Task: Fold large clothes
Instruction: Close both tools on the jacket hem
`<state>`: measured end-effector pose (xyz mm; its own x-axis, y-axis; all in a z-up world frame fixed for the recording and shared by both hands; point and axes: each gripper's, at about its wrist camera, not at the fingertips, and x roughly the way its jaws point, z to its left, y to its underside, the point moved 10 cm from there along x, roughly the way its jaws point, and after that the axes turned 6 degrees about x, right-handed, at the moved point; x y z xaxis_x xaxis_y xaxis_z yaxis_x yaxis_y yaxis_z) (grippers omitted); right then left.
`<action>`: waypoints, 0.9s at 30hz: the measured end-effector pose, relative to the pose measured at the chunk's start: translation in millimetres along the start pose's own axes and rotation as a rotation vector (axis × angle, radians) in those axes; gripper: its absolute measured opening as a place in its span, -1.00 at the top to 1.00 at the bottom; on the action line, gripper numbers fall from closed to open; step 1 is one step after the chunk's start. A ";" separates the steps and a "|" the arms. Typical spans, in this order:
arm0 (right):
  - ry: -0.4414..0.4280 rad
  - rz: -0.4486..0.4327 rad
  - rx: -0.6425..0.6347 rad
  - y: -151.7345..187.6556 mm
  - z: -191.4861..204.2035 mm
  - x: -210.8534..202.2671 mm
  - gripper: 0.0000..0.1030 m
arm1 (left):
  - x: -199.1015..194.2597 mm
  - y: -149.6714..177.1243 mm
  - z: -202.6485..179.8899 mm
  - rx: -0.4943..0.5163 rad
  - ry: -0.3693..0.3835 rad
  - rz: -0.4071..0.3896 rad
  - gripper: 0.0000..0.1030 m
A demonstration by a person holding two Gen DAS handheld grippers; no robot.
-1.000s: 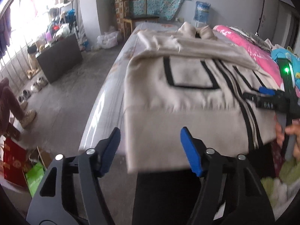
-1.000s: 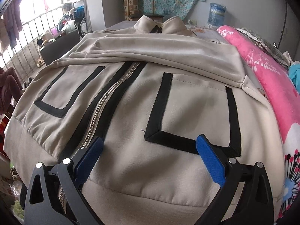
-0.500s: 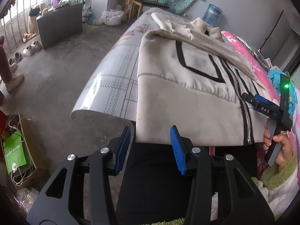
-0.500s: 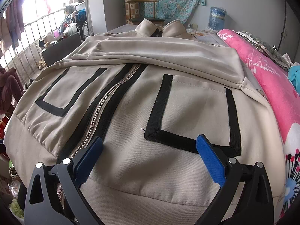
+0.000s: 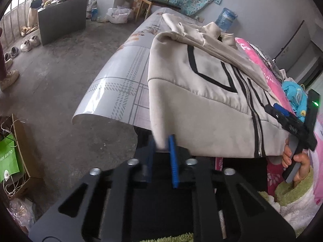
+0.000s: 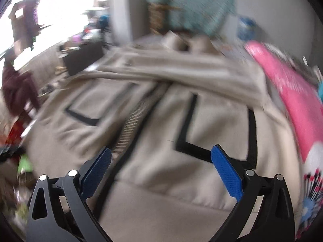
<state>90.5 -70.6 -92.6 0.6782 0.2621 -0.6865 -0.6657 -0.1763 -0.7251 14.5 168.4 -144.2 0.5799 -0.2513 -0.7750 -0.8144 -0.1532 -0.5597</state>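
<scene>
A beige zip jacket (image 5: 201,92) with black pocket outlines lies front up on the table (image 5: 121,84), sleeves folded across its chest, hem hanging over the near edge. My left gripper (image 5: 161,144) is shut on the jacket's bottom left hem corner. My right gripper (image 6: 161,165) is open above the hem, over the right pocket and zipper of the jacket (image 6: 157,133); its view is blurred. In the left wrist view the right gripper (image 5: 282,113) shows at the jacket's right edge.
A pink blanket (image 5: 268,76) and blue cloth (image 5: 294,98) lie right of the jacket. Left of the table is open concrete floor with a dark cabinet (image 5: 60,18), shoes (image 5: 28,42) and a green bag (image 5: 8,159). A chair (image 5: 157,0) stands beyond.
My left gripper has closed from wide open onto the hem corner at the table's near edge. My right gripper stays open and is now moving, blurring its view.
</scene>
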 end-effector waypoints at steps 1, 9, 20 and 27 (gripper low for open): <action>-0.046 -0.011 -0.062 0.8 21.9 -7.7 -0.88 | -3.5 -1.6 -1.0 0.002 0.006 -0.003 0.87; -0.293 0.021 -0.399 40.1 177.1 -8.6 -0.88 | -35.0 -27.0 -25.5 0.020 0.094 -0.016 0.91; -0.180 -0.005 -0.388 42.6 212.3 23.8 0.35 | -45.5 -37.3 -36.1 0.016 0.176 -0.027 0.90; -0.247 0.012 -0.225 29.8 192.9 25.5 0.88 | -36.6 -29.1 -36.8 -0.026 0.217 0.015 0.03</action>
<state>28.0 113.8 -121.1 0.5567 0.4763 -0.6806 -0.5691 -0.3781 -0.7302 16.1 146.9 -88.8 0.5518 -0.4530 -0.7003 -0.8248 -0.1718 -0.5387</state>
